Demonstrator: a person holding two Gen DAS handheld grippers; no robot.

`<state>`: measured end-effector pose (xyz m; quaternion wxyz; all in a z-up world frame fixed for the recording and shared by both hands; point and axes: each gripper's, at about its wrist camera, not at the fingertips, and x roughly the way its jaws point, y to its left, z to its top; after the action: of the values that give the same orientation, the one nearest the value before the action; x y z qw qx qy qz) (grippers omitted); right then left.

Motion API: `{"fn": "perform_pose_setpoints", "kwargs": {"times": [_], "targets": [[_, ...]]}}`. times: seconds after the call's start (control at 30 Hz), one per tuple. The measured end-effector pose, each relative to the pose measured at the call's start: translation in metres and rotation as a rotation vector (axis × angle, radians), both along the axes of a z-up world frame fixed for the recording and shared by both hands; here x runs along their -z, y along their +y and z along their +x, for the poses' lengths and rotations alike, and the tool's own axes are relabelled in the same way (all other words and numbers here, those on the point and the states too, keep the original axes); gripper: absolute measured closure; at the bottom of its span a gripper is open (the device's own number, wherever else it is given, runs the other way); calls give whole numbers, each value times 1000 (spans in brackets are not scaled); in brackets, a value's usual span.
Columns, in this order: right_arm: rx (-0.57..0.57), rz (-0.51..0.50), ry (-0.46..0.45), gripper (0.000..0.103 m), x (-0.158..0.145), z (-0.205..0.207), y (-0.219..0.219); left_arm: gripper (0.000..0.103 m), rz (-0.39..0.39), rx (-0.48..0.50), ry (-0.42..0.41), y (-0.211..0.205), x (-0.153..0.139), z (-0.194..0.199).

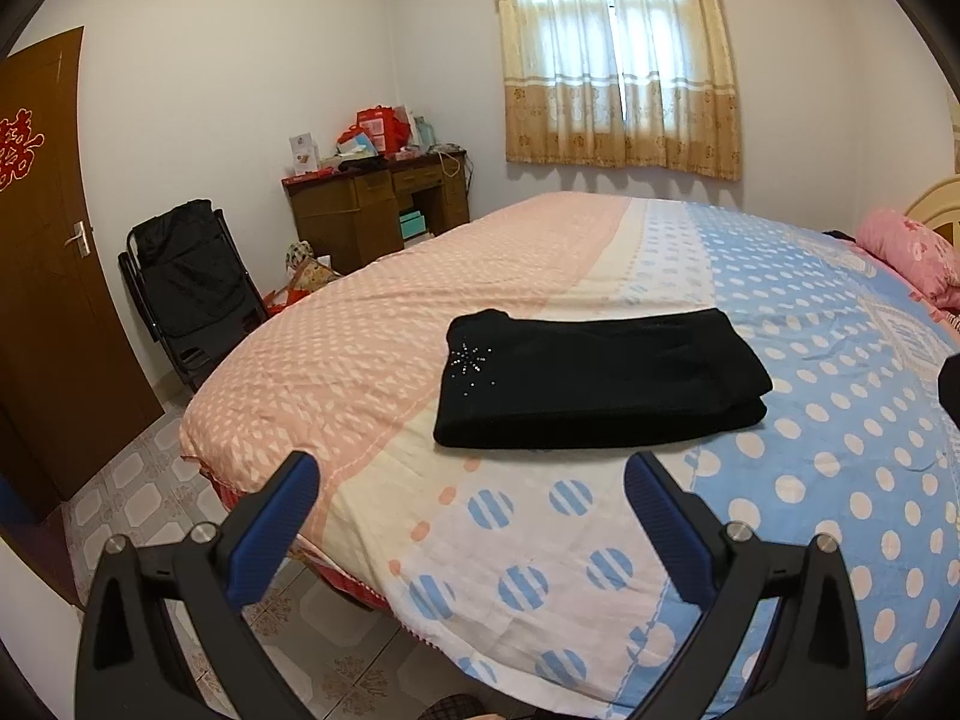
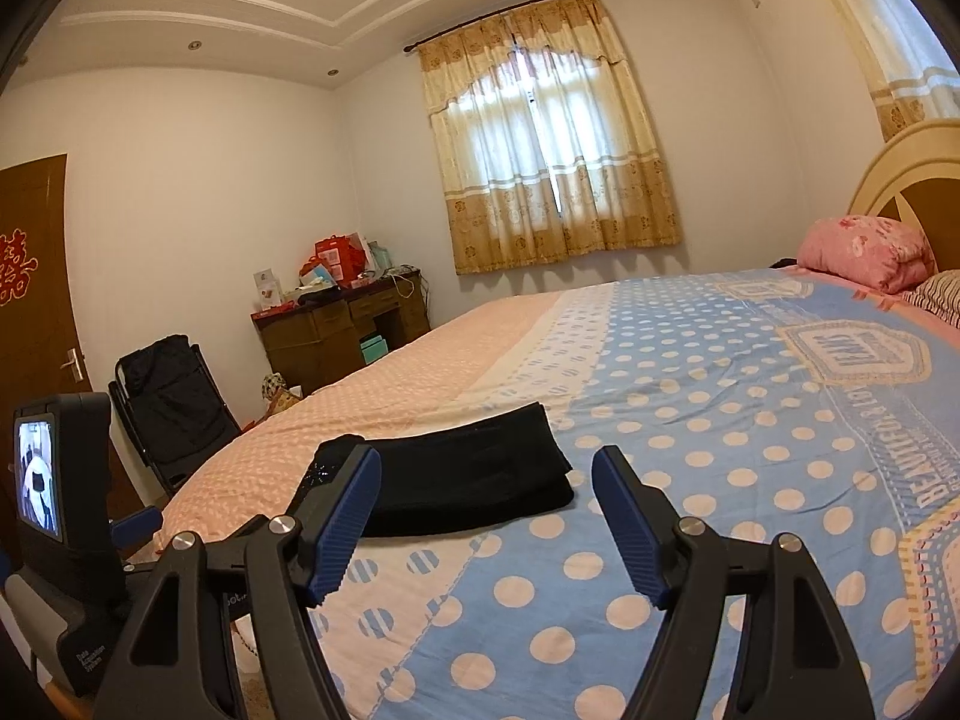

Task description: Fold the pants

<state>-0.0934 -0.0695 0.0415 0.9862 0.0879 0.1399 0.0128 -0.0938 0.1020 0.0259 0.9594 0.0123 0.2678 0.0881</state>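
Observation:
The black pants (image 1: 600, 387) lie folded into a flat rectangle on the bed (image 1: 540, 540), with a small sparkly star pattern near their left end. My left gripper (image 1: 471, 468) hovers open just in front of them, above the bed's near edge, with nothing between its blue pads. In the right wrist view the folded pants (image 2: 468, 477) lie just beyond my right gripper (image 2: 486, 468). It stands open and empty, clear of the cloth. The left gripper's body with its small screen (image 2: 42, 474) shows at the left edge of that view.
The bed (image 2: 750, 450) carries a pink and blue dotted cover. A pink pillow (image 2: 864, 252) lies by the headboard. A black folding chair (image 1: 186, 282), a cluttered wooden desk (image 1: 378, 204) and a brown door (image 1: 42, 252) stand to the left. Tiled floor (image 1: 138, 480) runs beside the bed.

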Motion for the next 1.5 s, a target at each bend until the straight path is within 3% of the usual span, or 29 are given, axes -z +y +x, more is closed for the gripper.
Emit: {"fn": "perform_pose_setpoints", "kwargs": {"times": [1.5], "targets": [[-2, 7, 31, 28, 6, 5, -2, 0, 0, -16, 20, -7, 3, 2]]}}
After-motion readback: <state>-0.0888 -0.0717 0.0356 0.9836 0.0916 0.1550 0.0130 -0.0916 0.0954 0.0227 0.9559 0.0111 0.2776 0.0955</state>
